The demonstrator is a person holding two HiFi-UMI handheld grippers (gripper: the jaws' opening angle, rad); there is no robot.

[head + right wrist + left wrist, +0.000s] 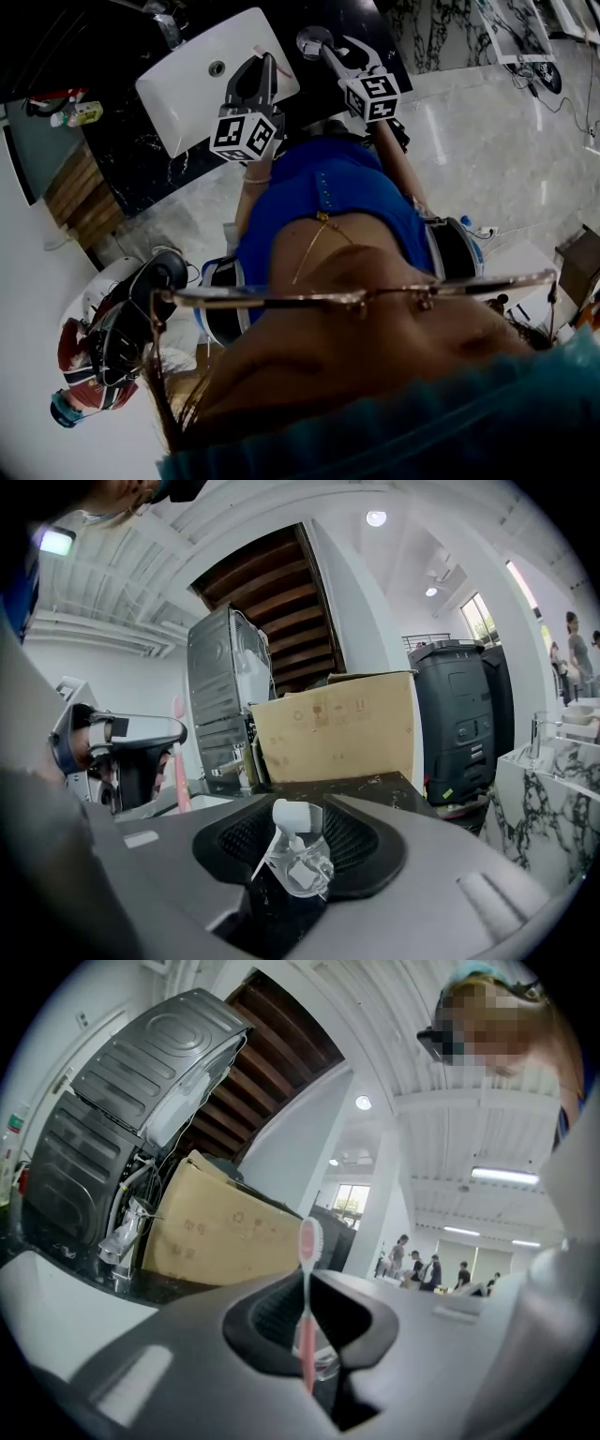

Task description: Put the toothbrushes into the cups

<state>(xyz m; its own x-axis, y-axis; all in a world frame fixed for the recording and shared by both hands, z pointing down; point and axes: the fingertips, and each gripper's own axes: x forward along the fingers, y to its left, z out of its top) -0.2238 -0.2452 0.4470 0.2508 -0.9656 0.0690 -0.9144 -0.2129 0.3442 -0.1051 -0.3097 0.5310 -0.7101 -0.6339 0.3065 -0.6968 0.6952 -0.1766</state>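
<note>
On the head view, both of my grippers reach over the black marble surface [131, 155] by the white basin [192, 80]. The right gripper [330, 52] sits at the clear plastic cup [312, 39].

On the left gripper view, the left gripper [307, 1309] is clamped on the pink plastic toothbrush [307, 1330]. It is held upright, I judge so that it can drop in handle first.

On the right gripper view, the right gripper stands parted around the cup [302, 866], pressing nothing. The white toothbrush [292, 816] already stands inside the cup.

I count two toothbrushes and one cup I'm sure of.
</note>
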